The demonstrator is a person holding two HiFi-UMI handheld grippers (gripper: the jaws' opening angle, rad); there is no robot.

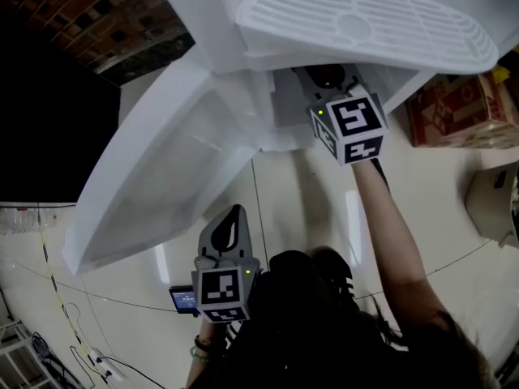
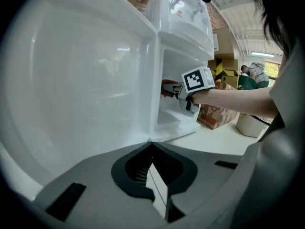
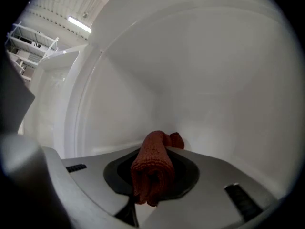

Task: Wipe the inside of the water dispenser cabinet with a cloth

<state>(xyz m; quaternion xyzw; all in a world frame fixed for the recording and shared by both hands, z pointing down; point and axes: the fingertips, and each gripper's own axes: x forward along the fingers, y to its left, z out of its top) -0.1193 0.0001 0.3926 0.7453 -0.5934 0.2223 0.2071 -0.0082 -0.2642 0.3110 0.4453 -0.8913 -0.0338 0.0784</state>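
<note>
Rust-red cloth, pinched in the right gripper, should press flat on the cabinet wall ahead; left gripper closed, empty.

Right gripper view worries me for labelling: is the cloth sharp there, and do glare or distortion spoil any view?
Right gripper view: the red cloth is sharp, weave visible; the cabinet wall is softly lit, fisheye bends its edges, corners black. Left gripper view: faint reflections on the open door, no harsh glare. Head view: dark upper left, no obvious blur.
</note>
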